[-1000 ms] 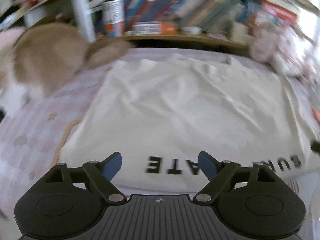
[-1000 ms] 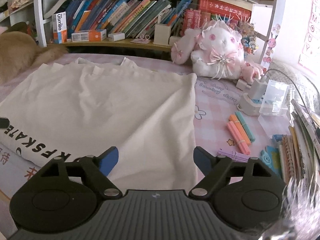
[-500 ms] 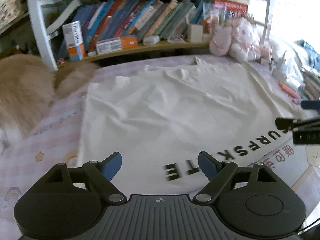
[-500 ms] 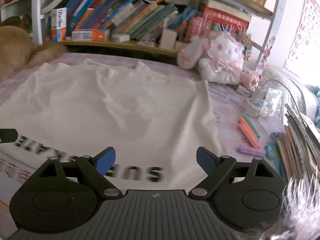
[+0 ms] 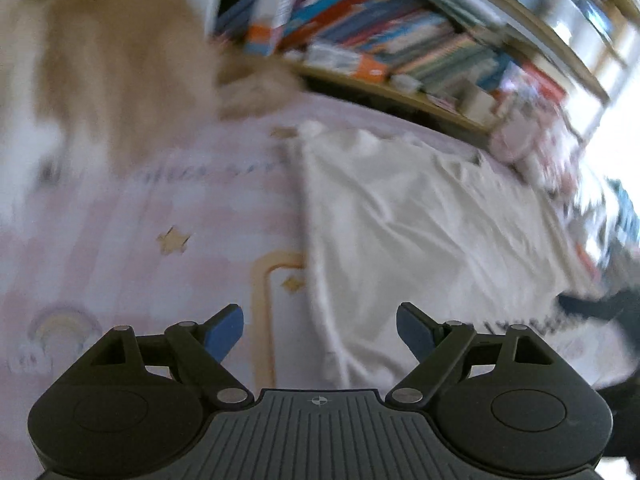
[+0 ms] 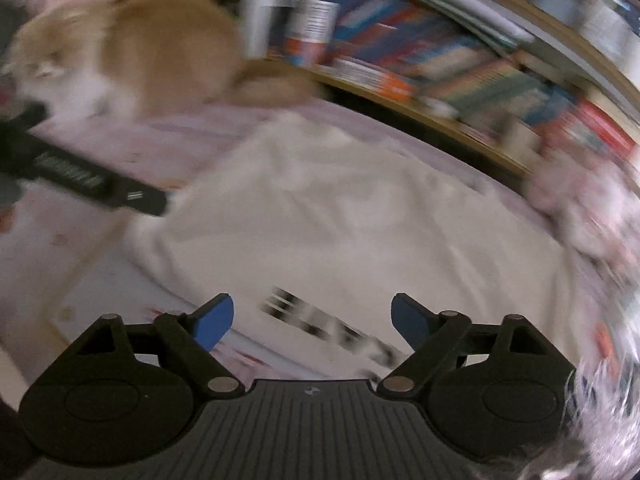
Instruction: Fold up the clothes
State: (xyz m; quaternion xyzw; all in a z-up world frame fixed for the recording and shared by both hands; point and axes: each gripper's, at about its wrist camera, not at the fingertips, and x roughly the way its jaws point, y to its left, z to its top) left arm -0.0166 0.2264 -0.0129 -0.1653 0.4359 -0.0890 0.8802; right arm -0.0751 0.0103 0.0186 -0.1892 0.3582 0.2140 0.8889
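The cream-white cotton T-shirt (image 5: 420, 232) lies spread flat on the pink checked bedspread with star and rainbow prints (image 5: 120, 248). In the left wrist view its long axis runs from about 6 o'clock, at the near edge, toward 1 o'clock, where its far end reaches the bookshelf side of the bed. Its left edge runs nearly straight up the frame, just right of centre. The cloth is lightly creased, with soft ridges fanning across the middle. In the right wrist view the same shirt (image 6: 360, 216) fills the centre, and a line of bold black block letters (image 6: 332, 332) crosses its near edge toward 5 o'clock; the blur keeps them from being read.

The left claw (image 5: 320, 330) hangs over the shirt's left edge with its blue-tipped fingers (image 5: 226, 330) spread wide, nothing between them; one finger is over the bedspread, the other over the cloth. The right claw (image 6: 312, 320) is above the lettered edge, its blue fingers (image 6: 408, 320) apart and closing, with no cloth pinched between them.

At 10 o'clock in the right wrist view, a tan and white furry animal (image 6: 132, 52) lies on the bed beyond the shirt. A wooden shelf of colourful books (image 5: 400, 56) runs along the far side. Both views are heavily motion-blurred.
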